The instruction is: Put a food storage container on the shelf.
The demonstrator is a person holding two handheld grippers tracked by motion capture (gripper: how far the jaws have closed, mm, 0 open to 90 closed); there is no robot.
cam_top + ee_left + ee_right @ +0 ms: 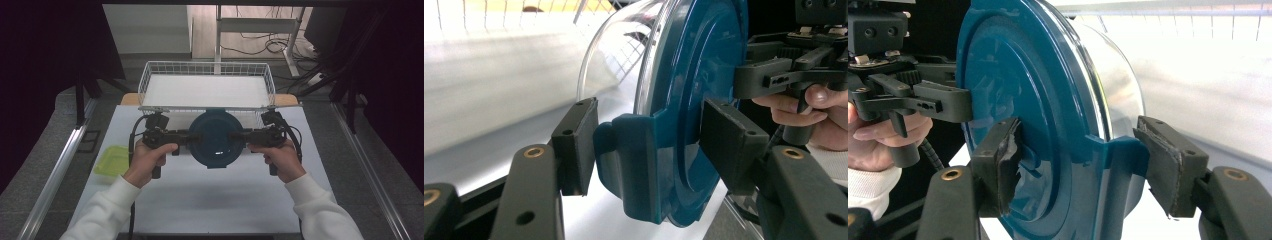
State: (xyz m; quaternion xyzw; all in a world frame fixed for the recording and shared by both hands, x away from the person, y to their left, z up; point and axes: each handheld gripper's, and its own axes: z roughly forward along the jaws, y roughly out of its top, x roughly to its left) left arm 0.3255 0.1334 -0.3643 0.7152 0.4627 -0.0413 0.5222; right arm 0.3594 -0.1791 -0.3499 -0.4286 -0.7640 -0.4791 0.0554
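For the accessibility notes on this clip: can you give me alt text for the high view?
A person's two grippers, left and right, clamp opposite sides of a round container with a dark teal lid above a white table. A white wire basket stands behind it; a yellow-green container lies at the left edge.

The round blue-lidded container [216, 139] hid its clear bowl beneath the lid at the high view's centre, and its contents could not be told; in the left gripper view its top was cut off by the upper edge, and the white surface at upper left was blurred; the green tray [111, 160] at left centre was partly hidden by the left forearm; the person's sleeves ran off the bottom edge.
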